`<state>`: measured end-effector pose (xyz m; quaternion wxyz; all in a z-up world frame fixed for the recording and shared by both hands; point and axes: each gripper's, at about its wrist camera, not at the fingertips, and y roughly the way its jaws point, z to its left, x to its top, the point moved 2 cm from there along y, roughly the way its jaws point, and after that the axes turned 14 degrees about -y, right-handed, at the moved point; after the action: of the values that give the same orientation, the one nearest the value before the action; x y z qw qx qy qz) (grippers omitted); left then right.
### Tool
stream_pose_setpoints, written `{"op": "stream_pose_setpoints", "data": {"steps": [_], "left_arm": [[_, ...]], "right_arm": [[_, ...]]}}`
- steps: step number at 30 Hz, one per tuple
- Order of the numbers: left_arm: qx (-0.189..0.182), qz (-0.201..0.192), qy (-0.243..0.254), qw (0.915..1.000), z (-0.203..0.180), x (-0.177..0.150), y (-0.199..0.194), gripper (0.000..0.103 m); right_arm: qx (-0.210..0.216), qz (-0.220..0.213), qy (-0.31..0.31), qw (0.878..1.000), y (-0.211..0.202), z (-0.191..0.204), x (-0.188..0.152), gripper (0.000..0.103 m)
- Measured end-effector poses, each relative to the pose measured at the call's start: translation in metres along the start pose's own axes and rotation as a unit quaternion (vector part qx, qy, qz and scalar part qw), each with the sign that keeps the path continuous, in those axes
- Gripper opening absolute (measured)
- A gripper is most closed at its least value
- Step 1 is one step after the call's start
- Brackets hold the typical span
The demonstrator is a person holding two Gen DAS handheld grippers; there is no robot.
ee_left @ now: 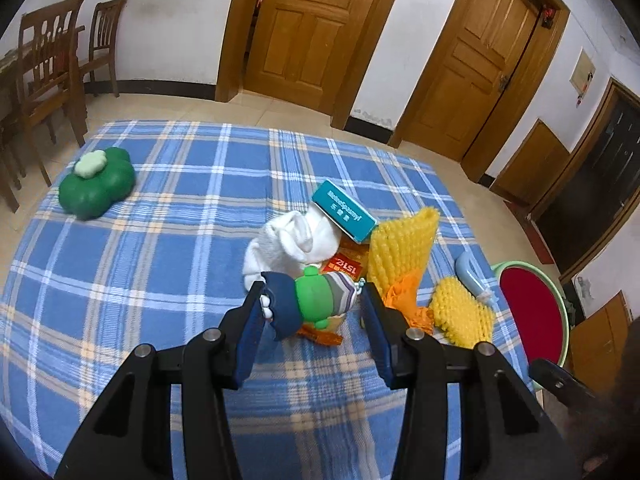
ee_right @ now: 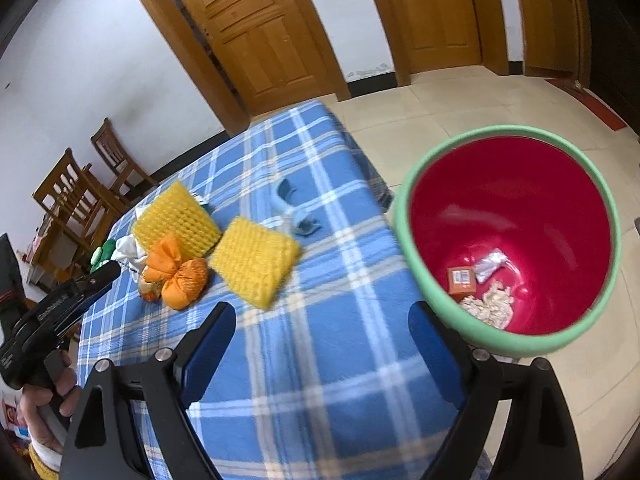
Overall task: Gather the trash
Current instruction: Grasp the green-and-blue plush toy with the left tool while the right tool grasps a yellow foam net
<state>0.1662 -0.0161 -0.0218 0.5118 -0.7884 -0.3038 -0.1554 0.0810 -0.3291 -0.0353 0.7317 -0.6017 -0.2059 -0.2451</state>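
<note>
1. I have a small toy figure, with a green body, dark blue hat and striped band, lying crosswise between the fingers of my left gripper; the fingers stand about half open, the left pad is against the hat and the right pad close by the striped end, so I read it as clamped on the toy.
2. In the left wrist view the toy sits at the centre, over the near edge of a heap on the tabletop.
3. At 12 o'clock from the toy lies a white cloth, with a teal box tilted on its far side and a red packet under it.
4. At 2 o'clock stands a yellow bumpy sponge; a second yellow sponge lies at 3 o'clock, with orange fabric between them.
5. A pale blue item lies beyond the second sponge.
6. A green clover-shaped object rests well apart at 10 o'clock.
7. My right gripper hovers wide open, nothing between its fingers, above the tabletop edge.
8. The bin, green outside and red inside, stands at 2 o'clock from it on the floor, holding an orange box, a silver wrapper and crumpled paper.
</note>
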Motion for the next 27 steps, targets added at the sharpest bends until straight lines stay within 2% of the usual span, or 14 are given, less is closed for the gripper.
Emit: {"op": "stream_pose_setpoints", "data": {"steps": [3, 8, 16, 18, 20, 23, 26, 27], "left_arm": [[-0.002, -0.002, -0.006, 1.0, 0.004, -0.001, -0.006, 0.048], [0.003, -0.002, -0.016, 0.9999, 0.016, -0.005, -0.012, 0.048], [0.0, 0.009, -0.04, 0.9991, 0.037, -0.01, -0.016, 0.048], [-0.005, 0.013, -0.047, 0.9988, 0.041, -0.011, -0.017, 0.048], [-0.005, 0.015, -0.052, 0.9985, 0.046, -0.013, -0.018, 0.048], [0.003, 0.016, -0.055, 0.9984, 0.052, -0.014, -0.018, 0.048], [0.009, 0.015, -0.061, 0.9979, 0.056, -0.016, -0.02, 0.048], [0.01, 0.013, -0.063, 0.9979, 0.057, -0.016, -0.022, 0.048]], "right_arm": [[0.006, 0.002, -0.008, 1.0, 0.011, 0.01, 0.006, 0.09], [0.017, 0.015, -0.007, 1.0, 0.034, 0.019, 0.012, 0.073], [0.009, 0.01, -0.032, 0.999, 0.046, 0.03, 0.018, 0.058], [0.009, 0.007, -0.041, 0.999, 0.048, 0.034, 0.018, 0.051], [0.01, 0.006, -0.046, 0.999, 0.05, 0.036, 0.017, 0.037], [0.019, 0.004, -0.044, 0.999, 0.051, 0.036, 0.016, 0.025], [0.025, -0.003, -0.038, 0.999, 0.05, 0.035, 0.015, 0.012], [0.024, -0.004, -0.039, 0.999, 0.049, 0.035, 0.015, 0.012]]}}
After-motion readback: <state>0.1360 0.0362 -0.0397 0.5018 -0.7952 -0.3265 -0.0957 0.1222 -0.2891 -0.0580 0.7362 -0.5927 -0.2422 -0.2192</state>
